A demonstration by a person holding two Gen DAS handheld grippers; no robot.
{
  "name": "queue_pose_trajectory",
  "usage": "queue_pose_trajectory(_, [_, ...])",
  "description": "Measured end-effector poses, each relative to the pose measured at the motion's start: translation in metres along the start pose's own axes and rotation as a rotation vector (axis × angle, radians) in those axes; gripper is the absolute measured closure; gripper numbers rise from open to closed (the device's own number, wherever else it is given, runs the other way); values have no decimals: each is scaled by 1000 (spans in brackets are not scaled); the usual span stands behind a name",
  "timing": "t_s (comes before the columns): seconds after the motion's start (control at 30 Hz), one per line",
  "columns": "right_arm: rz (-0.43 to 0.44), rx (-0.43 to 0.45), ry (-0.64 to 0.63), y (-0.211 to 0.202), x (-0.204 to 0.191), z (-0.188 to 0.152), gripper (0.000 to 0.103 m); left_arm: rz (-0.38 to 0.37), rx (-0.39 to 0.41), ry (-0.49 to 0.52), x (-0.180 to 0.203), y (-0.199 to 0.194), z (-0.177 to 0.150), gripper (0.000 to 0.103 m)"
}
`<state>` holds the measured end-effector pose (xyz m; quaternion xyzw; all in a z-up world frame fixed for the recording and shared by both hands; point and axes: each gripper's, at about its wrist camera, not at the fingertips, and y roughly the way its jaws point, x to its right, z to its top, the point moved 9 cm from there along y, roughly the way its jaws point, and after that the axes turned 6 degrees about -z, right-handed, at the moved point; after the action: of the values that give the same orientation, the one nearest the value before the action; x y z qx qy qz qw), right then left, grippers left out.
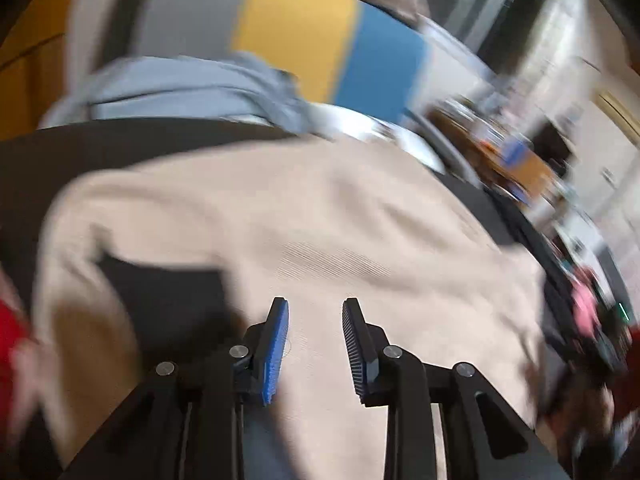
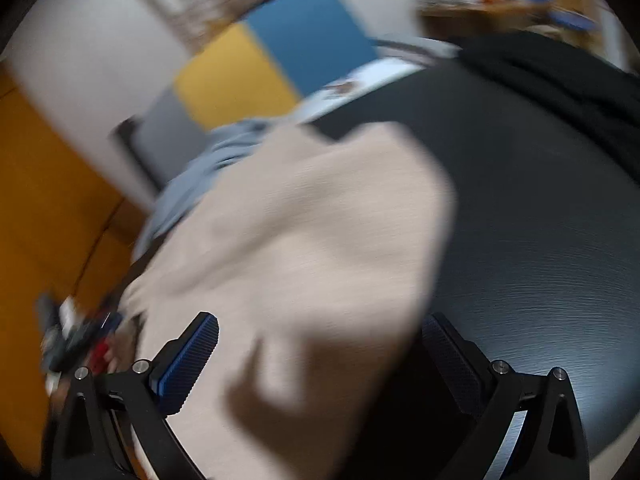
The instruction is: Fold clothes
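Note:
A beige garment (image 1: pixel 320 208) lies spread on the black table (image 1: pixel 48 160), with a fold or sleeve at its left side. My left gripper (image 1: pixel 316 312) hovers over its near part, jaws apart, with nothing pinched between the pads. In the right wrist view the same beige garment (image 2: pixel 300 240) runs under my right gripper (image 2: pixel 320 326). Those jaws stand wide, one finger (image 2: pixel 200 344) over the cloth and the other at the cloth's right edge over the table (image 2: pixel 540 240). Both pictures are blurred.
A blue-grey garment (image 1: pixel 180 88) is bunched at the table's far edge, and dark clothing (image 2: pixel 560 72) is heaped at the back right. Grey, yellow and blue panels (image 1: pixel 296 32) stand behind. The other gripper (image 1: pixel 588 328) shows at the right edge, and a red sleeve (image 1: pixel 8 340) at the left.

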<state>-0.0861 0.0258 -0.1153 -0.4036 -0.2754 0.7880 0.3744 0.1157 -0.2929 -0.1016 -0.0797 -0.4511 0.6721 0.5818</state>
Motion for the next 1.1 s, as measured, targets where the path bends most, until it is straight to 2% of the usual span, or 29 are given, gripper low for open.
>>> queue_pose_trajectory(0.1, [9, -12, 81, 18, 14, 12, 0, -76, -66, 56, 42, 20, -23, 75])
queue_pose_trajectory(0.17, [7, -16, 112, 32, 15, 20, 0, -114, -122, 47, 56, 27, -43, 74])
queue_pose_trajectory(0.23, [29, -21, 163, 41, 10, 30, 0, -115, -170, 39, 58, 38, -58, 74])
queue_pose_trajectory(0.3, [170, 10, 233, 40, -12, 43, 0, -95, -196, 36, 56, 38, -72, 75])
queue_pose_trajectory(0.37, [254, 76, 173, 26, -52, 57, 0, -81, -210, 14, 48, 28, -83, 75])
queue_pose_trajectory(0.4, [303, 95, 94, 21, -82, 56, 0, -94, -214, -21, 42, 24, -86, 78])
queue_pose_trajectory(0.43, [359, 74, 1, 18, -117, 46, 0, -136, -208, -70, 37, 17, -88, 78])
queue_pose_trajectory(0.5, [470, 30, -186, 12, -185, 25, 0, -186, -195, -161, 25, 5, -90, 82])
queue_pose_trajectory(0.6, [660, -183, -319, 25, -265, -41, 0, -183, -158, -232, 12, -14, -90, 81])
queue_pose_trajectory(0.7, [677, -282, -399, 34, -292, -92, 0, -135, -136, -237, -2, -37, -95, 77])
queue_pose_trajectory(0.8, [651, -296, -400, 21, -274, -113, 0, -109, -124, -249, -9, -50, -102, 76])
queue_pose_trajectory(0.93, [585, -178, -317, -12, -215, -85, 0, -103, -108, -257, -5, -47, -103, 76])
queue_pose_trajectory(1.03, [485, -29, -259, -32, -163, -44, 0, -128, -112, -202, 10, -33, -88, 75])
queue_pose_trajectory(1.1, [357, 37, -251, -31, -133, -24, 0, -135, -141, -179, 19, -22, -91, 75])
